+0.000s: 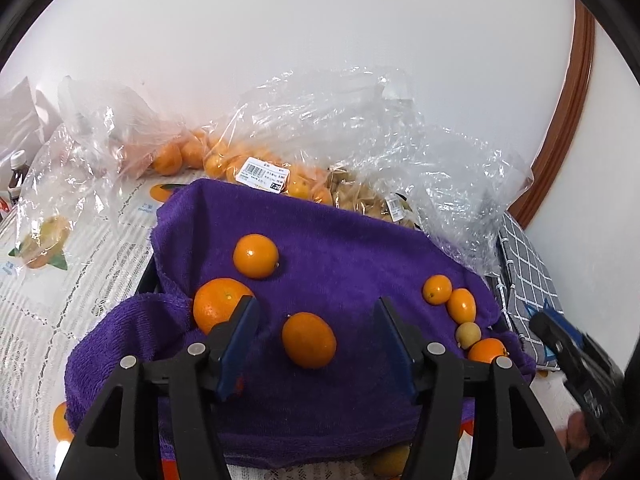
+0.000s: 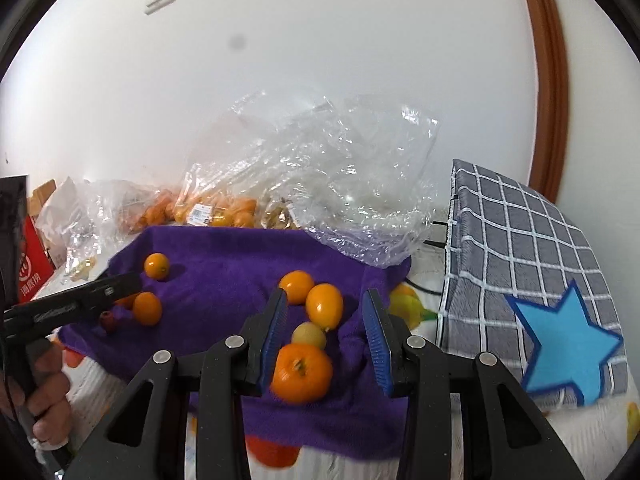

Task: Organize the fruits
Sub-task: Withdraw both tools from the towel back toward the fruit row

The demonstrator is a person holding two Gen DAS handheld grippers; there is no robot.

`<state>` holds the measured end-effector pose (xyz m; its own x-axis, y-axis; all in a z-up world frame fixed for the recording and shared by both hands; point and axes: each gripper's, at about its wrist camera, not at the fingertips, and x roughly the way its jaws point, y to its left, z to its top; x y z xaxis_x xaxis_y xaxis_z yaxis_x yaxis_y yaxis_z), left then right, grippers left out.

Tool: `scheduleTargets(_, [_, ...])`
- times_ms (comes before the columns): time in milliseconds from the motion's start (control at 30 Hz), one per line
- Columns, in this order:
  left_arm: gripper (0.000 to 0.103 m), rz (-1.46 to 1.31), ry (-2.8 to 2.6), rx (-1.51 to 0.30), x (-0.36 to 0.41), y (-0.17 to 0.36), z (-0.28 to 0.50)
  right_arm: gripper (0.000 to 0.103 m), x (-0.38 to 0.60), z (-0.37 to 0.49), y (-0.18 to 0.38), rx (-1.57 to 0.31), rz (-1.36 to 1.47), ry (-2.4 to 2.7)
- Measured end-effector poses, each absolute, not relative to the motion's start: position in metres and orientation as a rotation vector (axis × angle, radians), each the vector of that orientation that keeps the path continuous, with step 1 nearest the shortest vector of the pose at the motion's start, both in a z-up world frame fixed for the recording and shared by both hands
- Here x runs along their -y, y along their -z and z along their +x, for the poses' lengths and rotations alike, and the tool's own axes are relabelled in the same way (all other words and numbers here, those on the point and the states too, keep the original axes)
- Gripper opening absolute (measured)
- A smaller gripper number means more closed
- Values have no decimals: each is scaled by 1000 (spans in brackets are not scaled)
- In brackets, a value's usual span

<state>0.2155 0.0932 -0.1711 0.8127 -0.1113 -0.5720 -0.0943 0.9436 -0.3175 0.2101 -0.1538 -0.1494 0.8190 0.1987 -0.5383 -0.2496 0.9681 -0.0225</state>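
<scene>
A purple towel (image 1: 340, 264) (image 2: 224, 272) carries loose fruit. In the left wrist view my left gripper (image 1: 316, 340) is open, with an orange fruit (image 1: 309, 340) lying between its fingers. A bigger orange (image 1: 218, 304) touches the left finger and another fruit (image 1: 256, 256) lies beyond. In the right wrist view my right gripper (image 2: 326, 338) is open over a mandarin (image 2: 302, 374). A small pale yellow fruit (image 2: 308, 335) and two orange fruits (image 2: 325, 306) (image 2: 296, 286) lie just past it. The left gripper (image 2: 80, 300) shows at the left.
Clear plastic bags of oranges (image 1: 224, 160) and of pale husked fruit (image 1: 368, 196) lie behind the towel. A grey checked bag with a blue star (image 2: 520, 264) stands to the right. A red box (image 2: 32, 276) and a bottle (image 1: 16, 172) are at far left.
</scene>
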Motion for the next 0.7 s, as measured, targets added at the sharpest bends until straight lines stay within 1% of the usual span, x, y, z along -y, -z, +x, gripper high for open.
scheduleTargets(167, [58,-333,14,-606,-88,169,211,41,161,188,154,-625,-27,-262])
scheduleTargets(367, [58,-311,9,-574,-83,165,196,41,172,179,169,-787,89,-331])
scheduleTargets(700, [61,-290,-16,-573,-88,169,159,42,169,140,162,-781,0,-327])
